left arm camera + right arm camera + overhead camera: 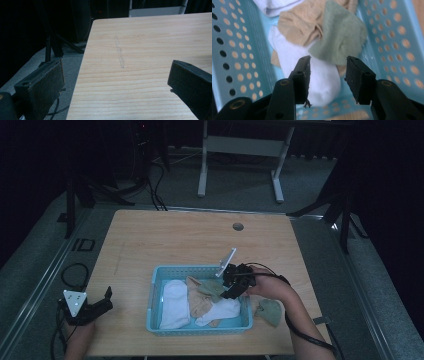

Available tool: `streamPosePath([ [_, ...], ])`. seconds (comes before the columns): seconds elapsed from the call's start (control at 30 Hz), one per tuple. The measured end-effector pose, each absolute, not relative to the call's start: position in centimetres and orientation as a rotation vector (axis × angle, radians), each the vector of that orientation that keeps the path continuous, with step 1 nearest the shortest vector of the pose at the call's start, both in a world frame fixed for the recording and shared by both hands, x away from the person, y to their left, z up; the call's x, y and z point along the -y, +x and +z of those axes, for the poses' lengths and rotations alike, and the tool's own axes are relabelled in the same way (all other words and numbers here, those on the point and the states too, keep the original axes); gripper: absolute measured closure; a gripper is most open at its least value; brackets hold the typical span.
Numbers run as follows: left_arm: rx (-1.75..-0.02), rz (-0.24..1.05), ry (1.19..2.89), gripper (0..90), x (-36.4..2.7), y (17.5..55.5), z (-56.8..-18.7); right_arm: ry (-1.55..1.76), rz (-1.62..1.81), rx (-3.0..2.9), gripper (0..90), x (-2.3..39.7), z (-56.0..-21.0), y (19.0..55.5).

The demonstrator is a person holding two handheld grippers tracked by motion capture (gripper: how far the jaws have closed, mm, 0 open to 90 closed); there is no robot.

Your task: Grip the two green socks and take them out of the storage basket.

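Black two-jaw grippers – left gripper (107, 296) grey-plated, right gripper (229, 295) trailing black cable

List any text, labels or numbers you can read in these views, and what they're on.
"ID": dark marking on the grey floor left of the table, high view; the reading is uncertain.
No print on the blue basket, the socks or either gripper.

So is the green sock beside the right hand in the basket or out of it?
Out. That green sock lies on the table just outside the basket, right of its wall; another green one lies inside.
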State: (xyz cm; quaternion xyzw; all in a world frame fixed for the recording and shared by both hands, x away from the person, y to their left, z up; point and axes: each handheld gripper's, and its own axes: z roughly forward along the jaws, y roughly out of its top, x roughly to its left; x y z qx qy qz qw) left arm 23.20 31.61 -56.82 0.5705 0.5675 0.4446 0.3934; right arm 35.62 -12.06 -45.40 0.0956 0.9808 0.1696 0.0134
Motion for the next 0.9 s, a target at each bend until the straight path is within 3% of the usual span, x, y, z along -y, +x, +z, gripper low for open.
streamPosePath([
  [0.7,-1.439,1.121,1.449,0.3,-31.6,23.2,-56.8,0.268,0.446,-3.097,61.5,8.6,-49.0,36.8],
  [0.9,-1.440,1.121,1.448,0.3,-31.7,23.2,-56.8,0.236,0.419,-3.102,77.2,8.3,-49.5,36.8],
])
